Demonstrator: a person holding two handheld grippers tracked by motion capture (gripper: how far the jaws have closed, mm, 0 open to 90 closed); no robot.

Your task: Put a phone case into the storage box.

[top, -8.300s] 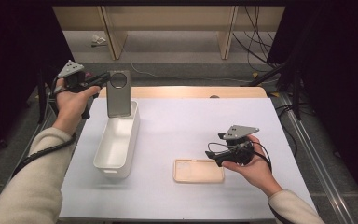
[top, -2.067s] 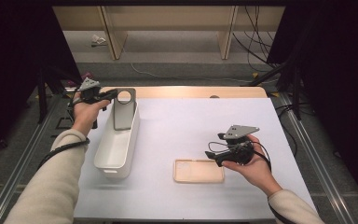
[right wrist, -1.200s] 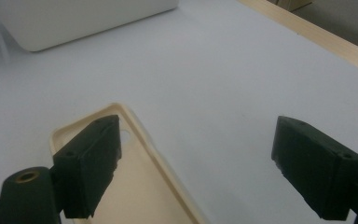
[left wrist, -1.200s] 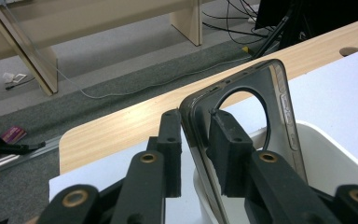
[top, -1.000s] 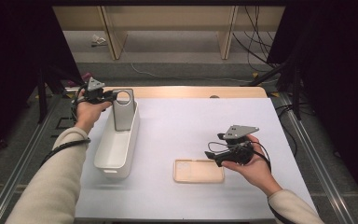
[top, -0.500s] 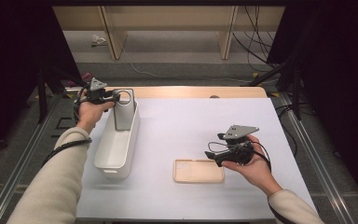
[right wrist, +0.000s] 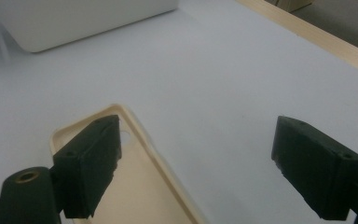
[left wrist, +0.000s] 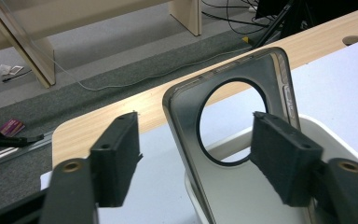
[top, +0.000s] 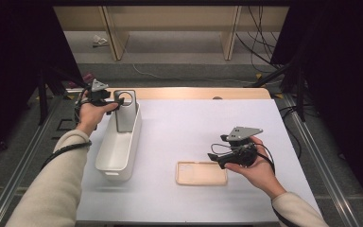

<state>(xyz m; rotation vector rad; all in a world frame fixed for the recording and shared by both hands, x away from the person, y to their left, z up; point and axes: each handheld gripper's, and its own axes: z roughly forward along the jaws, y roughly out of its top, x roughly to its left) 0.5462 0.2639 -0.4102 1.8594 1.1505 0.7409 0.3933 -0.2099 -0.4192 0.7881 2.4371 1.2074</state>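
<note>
Grey phone case (top: 124,109) with a round camera cutout stands upright in the far end of a white plastic bin (top: 118,146), leaning on its wall. Left gripper (left wrist: 196,161) has just been opening; its jaws flank the case without pressing it. Right gripper (right wrist: 196,168), spread wide, hovers above a beige phone case (top: 202,173). The grey case looks light, thin and flexible; best pinched on its side rails

No readable text, label or number anywhere (cases and bin plain)

phone case (top: 125,111) in bin (top: 118,151), second case (top: 202,173) right
</note>
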